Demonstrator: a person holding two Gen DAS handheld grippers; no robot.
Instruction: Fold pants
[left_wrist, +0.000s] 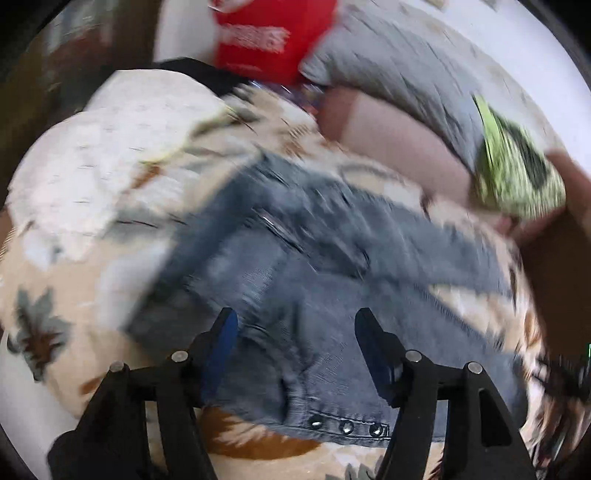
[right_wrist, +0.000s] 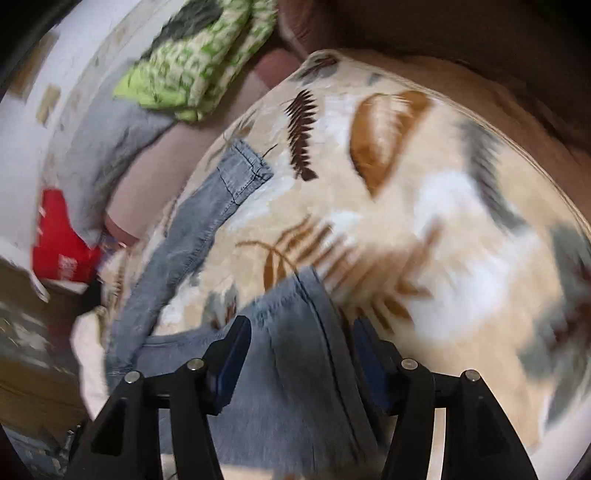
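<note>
Grey-blue jeans (left_wrist: 314, 266) lie spread on a cream blanket with leaf prints (left_wrist: 74, 288). In the left wrist view the waistband with metal buttons (left_wrist: 347, 427) lies near my open left gripper (left_wrist: 295, 321), whose jaws stand wide just above the denim. In the right wrist view one pant leg (right_wrist: 199, 229) stretches up to its hem (right_wrist: 245, 168), and the other leg (right_wrist: 295, 350) lies between the wide jaws of my open right gripper (right_wrist: 301, 328). Both views are motion-blurred.
A red bag (left_wrist: 269, 37), a grey pillow (left_wrist: 399, 70) and a green patterned cloth (left_wrist: 517, 177) lie at the bed's far side. A white cloth (left_wrist: 110, 155) lies left of the jeans. The green cloth also shows in the right wrist view (right_wrist: 195, 62).
</note>
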